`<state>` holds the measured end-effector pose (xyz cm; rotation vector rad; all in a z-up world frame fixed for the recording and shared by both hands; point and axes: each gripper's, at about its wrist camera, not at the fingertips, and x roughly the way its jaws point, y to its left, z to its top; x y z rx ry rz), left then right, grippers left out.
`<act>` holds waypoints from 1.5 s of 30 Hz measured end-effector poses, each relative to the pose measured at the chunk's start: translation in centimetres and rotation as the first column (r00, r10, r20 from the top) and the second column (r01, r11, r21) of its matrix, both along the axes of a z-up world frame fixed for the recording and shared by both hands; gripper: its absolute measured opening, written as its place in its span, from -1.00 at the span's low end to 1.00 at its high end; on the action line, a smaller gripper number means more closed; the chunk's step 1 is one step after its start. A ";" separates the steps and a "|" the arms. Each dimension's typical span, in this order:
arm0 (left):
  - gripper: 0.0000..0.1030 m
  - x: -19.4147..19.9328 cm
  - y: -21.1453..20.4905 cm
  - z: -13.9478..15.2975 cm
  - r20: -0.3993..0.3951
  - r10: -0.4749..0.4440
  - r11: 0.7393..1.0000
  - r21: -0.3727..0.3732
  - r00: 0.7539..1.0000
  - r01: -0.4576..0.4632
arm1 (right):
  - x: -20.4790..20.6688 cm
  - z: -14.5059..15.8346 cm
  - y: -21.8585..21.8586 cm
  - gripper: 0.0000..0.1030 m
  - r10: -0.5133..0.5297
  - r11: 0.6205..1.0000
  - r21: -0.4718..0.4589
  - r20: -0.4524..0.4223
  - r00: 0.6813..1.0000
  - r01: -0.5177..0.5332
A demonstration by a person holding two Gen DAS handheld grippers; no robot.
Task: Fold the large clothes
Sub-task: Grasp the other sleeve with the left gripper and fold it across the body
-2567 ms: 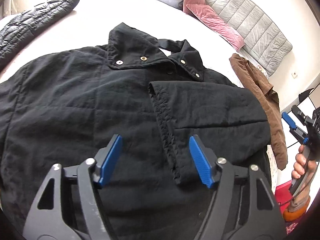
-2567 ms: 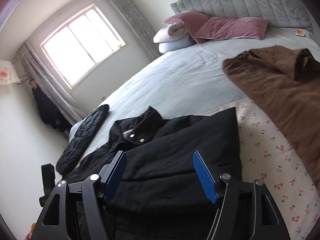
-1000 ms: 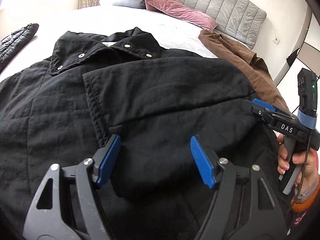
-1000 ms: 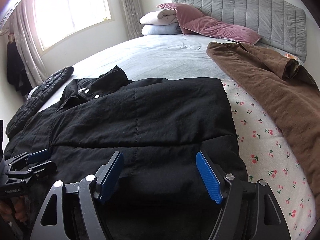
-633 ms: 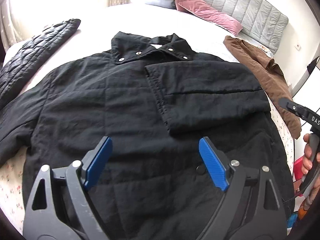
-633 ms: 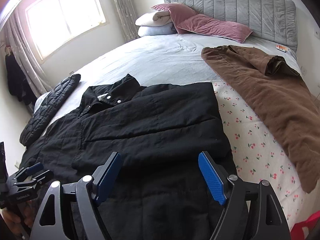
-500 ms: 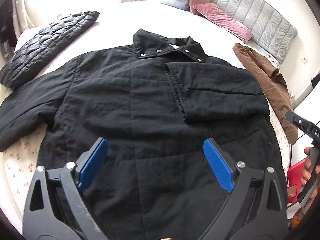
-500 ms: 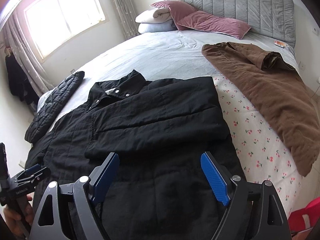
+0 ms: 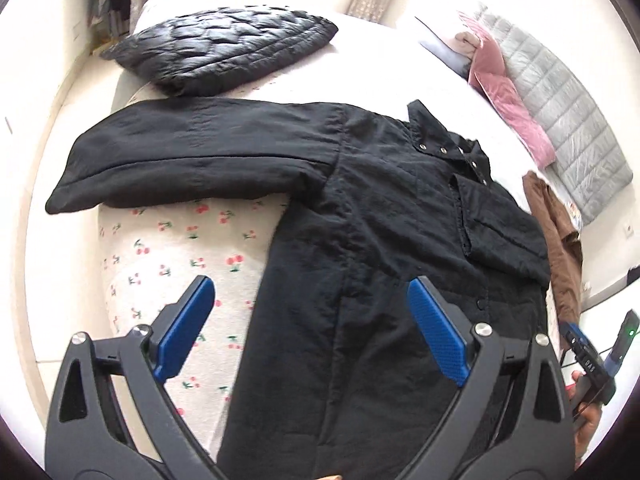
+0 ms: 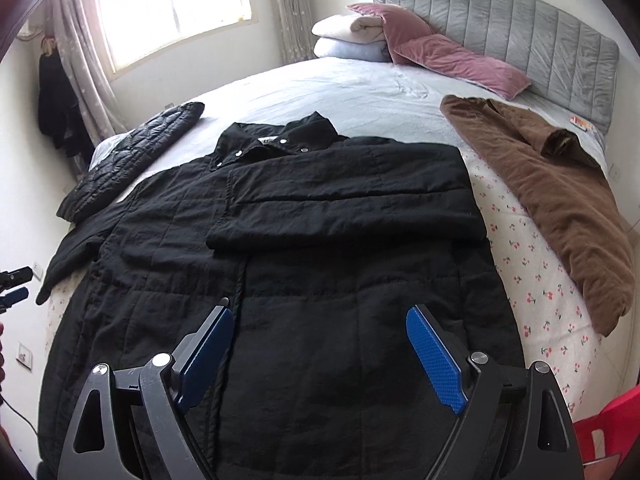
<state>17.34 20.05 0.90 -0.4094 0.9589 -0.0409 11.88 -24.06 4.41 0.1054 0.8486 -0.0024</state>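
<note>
A large black coat (image 10: 304,248) lies flat on the bed, collar toward the headboard; it also shows in the left wrist view (image 9: 380,248). Its right sleeve (image 10: 344,208) is folded across the chest. Its left sleeve (image 9: 188,160) stretches straight out to the side over the bed's edge. My left gripper (image 9: 312,328) is open and empty above the coat's left hem side. My right gripper (image 10: 320,356) is open and empty above the coat's lower front. The right gripper also shows at the left wrist view's right edge (image 9: 588,364).
A black quilted jacket (image 9: 224,52) lies beyond the outstretched sleeve. A brown coat (image 10: 552,196) lies to the right on the cherry-print sheet (image 10: 532,280). Pillows (image 10: 420,48) and a grey headboard (image 10: 520,24) are at the far end. A red item (image 10: 612,432) is at lower right.
My left gripper has swung left, so the outstretched left sleeve and cherry-print sheet now fill its view. My right gripper has pulled back a little. Both stay open.
</note>
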 end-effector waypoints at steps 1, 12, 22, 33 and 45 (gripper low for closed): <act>0.88 -0.3 1.8 -0.3 0.005 0.030 0.999 -0.042 1.000 -0.029 | -0.1 0.1 0.1 0.74 0.008 1.000 0.004 0.005 1.000 -0.008; 0.81 -0.2 17.4 -8.6 -0.004 0.404 0.882 -0.263 0.915 -0.390 | 1.0 -1.8 1.3 0.74 0.019 1.000 0.008 -0.041 0.999 -0.019; -0.10 3.6 22.4 -14.4 -0.052 0.630 0.676 -0.454 0.775 -0.580 | 1.9 -3.4 1.8 0.74 0.022 1.000 0.001 -0.085 0.996 -0.022; -0.81 5.0 16.8 1.4 0.395 0.483 0.870 -0.318 0.782 -0.377 | 2.1 -3.3 1.0 0.74 0.017 1.000 -0.004 -0.073 0.997 -0.017; -0.80 9.0 -6.8 12.7 0.573 -0.054 0.983 -0.114 0.818 0.144 | 2.3 -3.2 -1.4 0.74 -0.023 0.998 0.049 -0.055 0.998 0.026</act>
